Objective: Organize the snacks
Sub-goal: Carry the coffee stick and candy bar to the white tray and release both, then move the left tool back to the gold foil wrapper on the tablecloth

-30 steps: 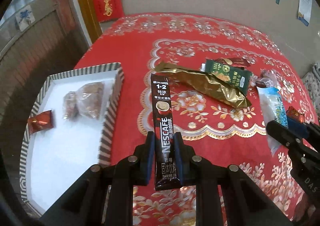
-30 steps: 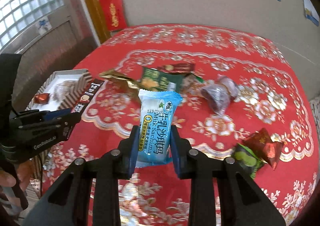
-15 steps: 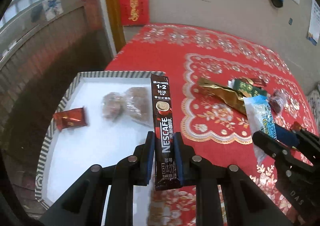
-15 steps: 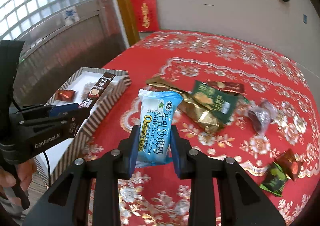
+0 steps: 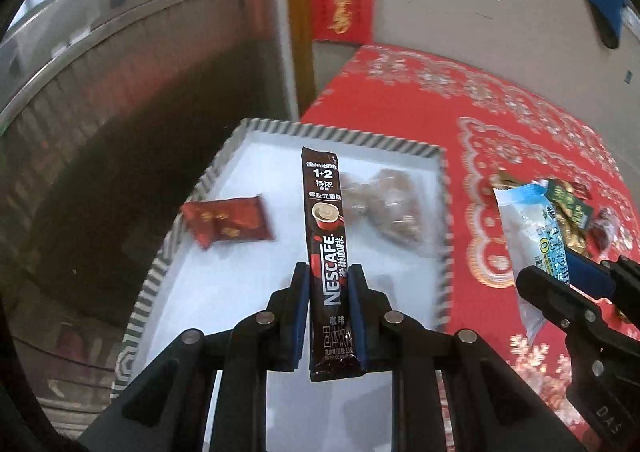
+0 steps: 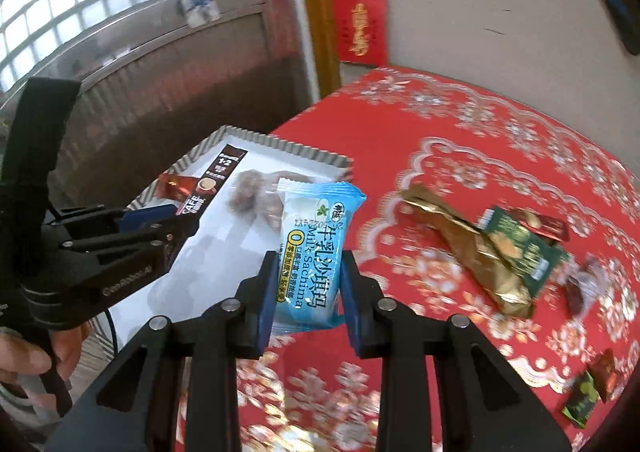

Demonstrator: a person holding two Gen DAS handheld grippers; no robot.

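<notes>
My left gripper (image 5: 328,272) is shut on a long brown Nescafe coffee stick (image 5: 326,236), held above the white tray with a striped rim (image 5: 340,134). The stick (image 6: 218,180) also shows in the right wrist view, over the tray (image 6: 288,148). My right gripper (image 6: 308,260) is shut on a light blue Sachima packet (image 6: 316,248), which hangs over the tray's right edge and the red tablecloth (image 6: 460,140). In the left wrist view the right gripper (image 5: 576,280) and its blue packet (image 5: 528,236) stand at the right. The left gripper (image 6: 176,220) sits left of the packet.
In the tray lie a red wrapped candy (image 5: 228,222) and clear-wrapped brown snacks (image 5: 386,206). On the cloth lie a gold packet (image 6: 472,252), a green packet (image 6: 520,248), a dark plum candy (image 6: 580,284) and small sweets (image 6: 592,388). A hand (image 6: 24,356) holds the left gripper.
Both grippers have carried their snacks leftward. The coffee stick now hangs over the tray instead of the cloth, and the blue packet has come to the tray's right edge.
</notes>
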